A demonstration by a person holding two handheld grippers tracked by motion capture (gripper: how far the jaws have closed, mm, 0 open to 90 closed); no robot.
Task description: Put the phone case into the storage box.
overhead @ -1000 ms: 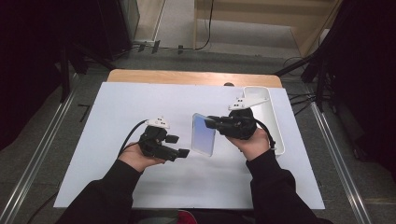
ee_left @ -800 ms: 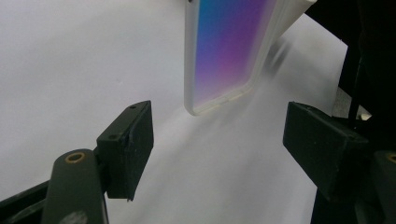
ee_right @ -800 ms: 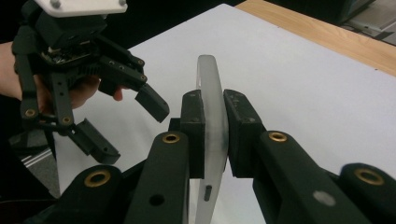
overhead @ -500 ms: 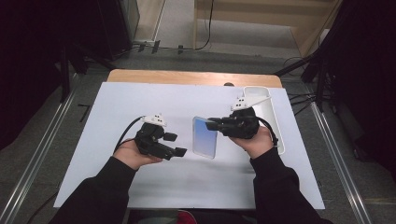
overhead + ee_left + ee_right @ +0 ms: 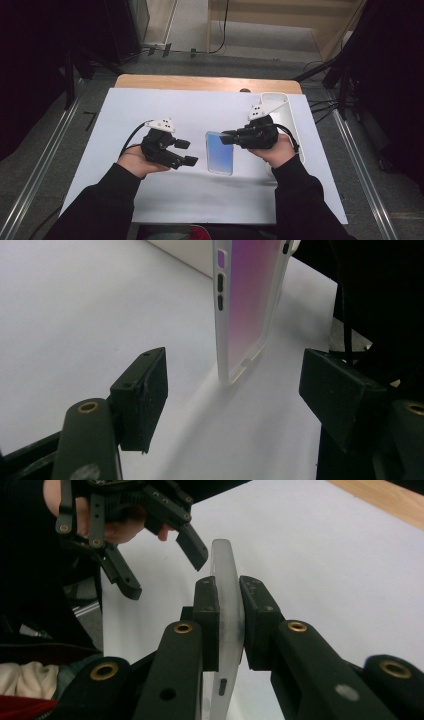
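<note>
Left gripper [image 5: 186, 152]: black two-jaw gripper in the person's left hand, left of the phone case and close to it, its jaws pointing toward the case. The jaws stand apart with nothing between the pads; they have just been closing a little. In the left gripper view the case stands ahead of the gap, beyond the jaw tips and clear of both.

Phone case [image 5: 220, 153]: clear, soft-looking plastic phone case with a blue-to-purple tinted back and rounded corners, the landmark here. It stands on its short bottom end near the middle of the white surface [image 5: 125, 107], upright or close to it. In the left gripper view [image 5: 247, 305] its side shows a row of button cut-outs and its lower end touches the surface.

Right gripper [image 5: 227, 137]: black two-jaw gripper in the person's right hand, right of the phone case, reaching in from that side. Its jaws are clamped on the case's upper edge; in the right gripper view [image 5: 229, 625] the two pads press the thin case wall [image 5: 225, 580] from both faces.

White tray [image 5: 285, 107]: long, narrow white plastic tray, right of the phone case and behind the right gripper, lying along the surface's right edge.

Wooden strip [image 5: 200, 82]: light wood edge, behind the phone case at the far side of the surface.
</note>
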